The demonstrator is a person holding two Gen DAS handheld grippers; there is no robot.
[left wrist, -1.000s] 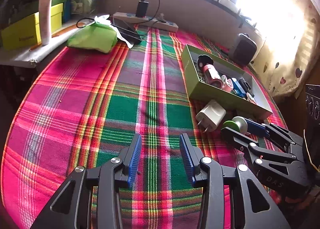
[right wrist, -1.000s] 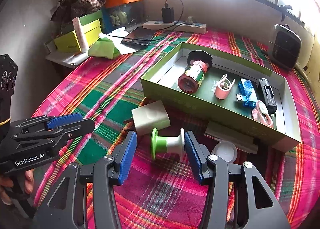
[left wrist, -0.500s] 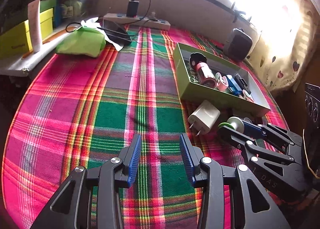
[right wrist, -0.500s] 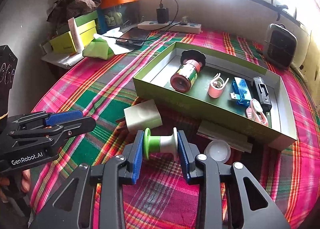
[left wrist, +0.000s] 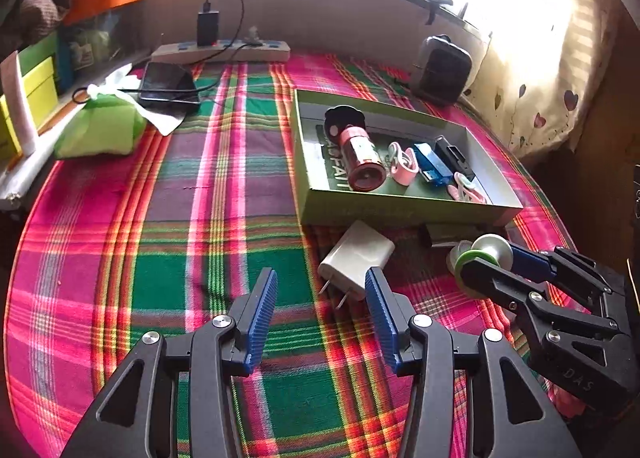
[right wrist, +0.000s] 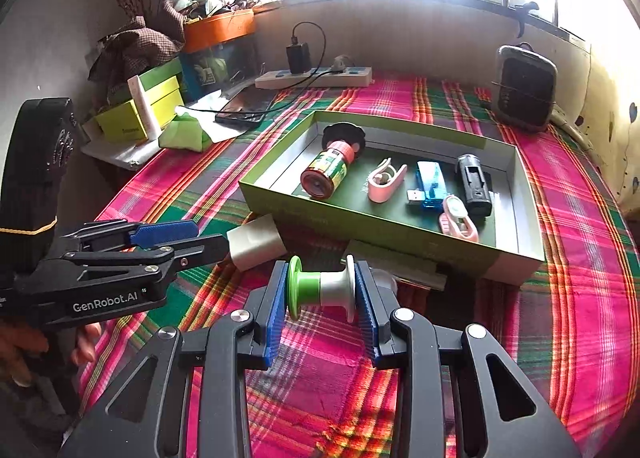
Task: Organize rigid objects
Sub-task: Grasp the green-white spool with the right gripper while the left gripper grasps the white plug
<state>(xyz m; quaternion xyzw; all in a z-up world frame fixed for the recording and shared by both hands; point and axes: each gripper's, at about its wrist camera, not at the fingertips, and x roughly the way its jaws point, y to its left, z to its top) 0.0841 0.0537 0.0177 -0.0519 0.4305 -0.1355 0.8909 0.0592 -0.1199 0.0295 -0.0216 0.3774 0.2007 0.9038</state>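
My right gripper [right wrist: 320, 294] is shut on a green-and-white spool [right wrist: 320, 288], gripped by its two end flanges in front of the green box [right wrist: 360, 218]. The left wrist view shows that spool [left wrist: 486, 254] at the right gripper's tips [left wrist: 486, 260]. My left gripper [left wrist: 320, 298] stands open low over the plaid cloth. A white plug charger [left wrist: 356, 258] lies just ahead of it, its prongs beside the right finger. The box holds a red-and-green bottle [right wrist: 326, 174], a pink clip [right wrist: 384, 180], a blue USB stick [right wrist: 428, 182] and a black piece [right wrist: 474, 184].
A small white cap [right wrist: 382, 280] and a flat grey strip [right wrist: 400, 262] lie against the box's front wall. A power strip [left wrist: 224, 52], phone [left wrist: 168, 86], green pouch [left wrist: 100, 130] and dark speaker [left wrist: 440, 70] sit at the back. Boxes crowd the left shelf.
My right gripper shut on the spool and holds it now. My left gripper moved right, so the white charger now lies just ahead of its fingers.
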